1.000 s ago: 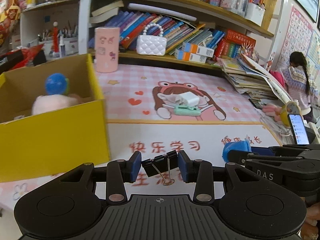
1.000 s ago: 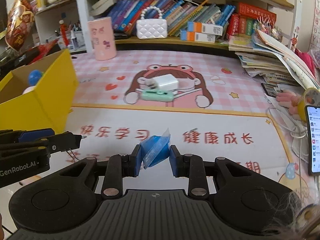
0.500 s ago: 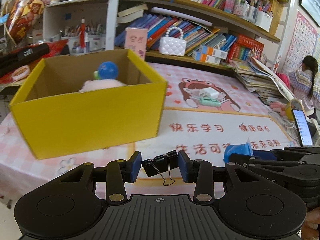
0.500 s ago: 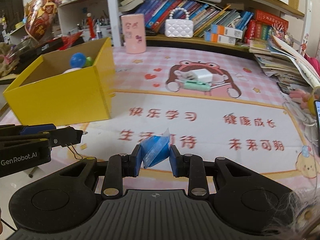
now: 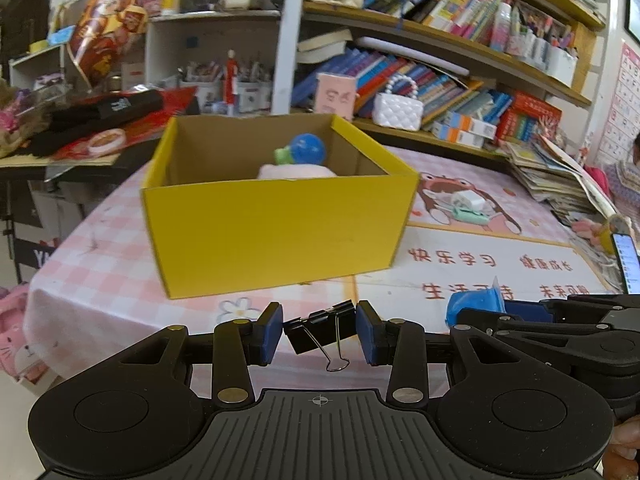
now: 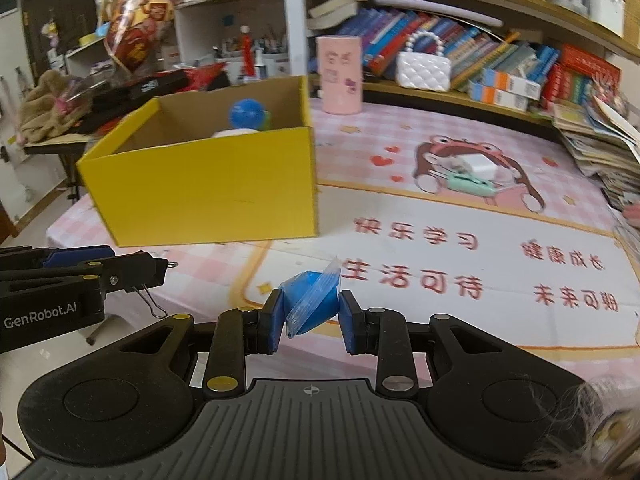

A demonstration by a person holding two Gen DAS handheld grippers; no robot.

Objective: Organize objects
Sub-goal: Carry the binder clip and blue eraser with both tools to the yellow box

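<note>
Nearest to us, our left hand-held gripper (image 5: 318, 334) is clamped on a black binder clip (image 5: 320, 330), tilted between the blue pads with its wire handles hanging below. Our right hand-held gripper (image 6: 307, 314) pinches a small blue cup (image 6: 310, 304) with a loose foil lid, held just above the tabletop (image 6: 440, 320).

Each view catches the other tool from the side. The left wrist view shows the right hand-held gripper (image 5: 480, 310) coming in from the right edge with the blue cup (image 5: 474, 306) at its tip. The right wrist view shows the left hand-held gripper (image 6: 160, 270) at the left edge, the clip's wire loop dangling under it.

Beyond both stands a yellow cardboard box (image 5: 276, 232), open at the top, on the pink checked cloth. Inside it we see a blue ball (image 5: 307, 149) beside something green, above a pale pink soft thing (image 5: 296, 171).

Farther right on the tabletop, a white charger (image 6: 476, 164) lies touching a mint-green object (image 6: 470, 184) on the cartoon print. The right view alone shows the whole pink cylinder (image 6: 340, 74) behind the box; the left view has only its top. At the back, a white quilted purse (image 6: 423, 70) sits on the bookshelf (image 6: 500, 100). Only the left view shows a lit phone (image 5: 627, 258) at the right edge.
</note>
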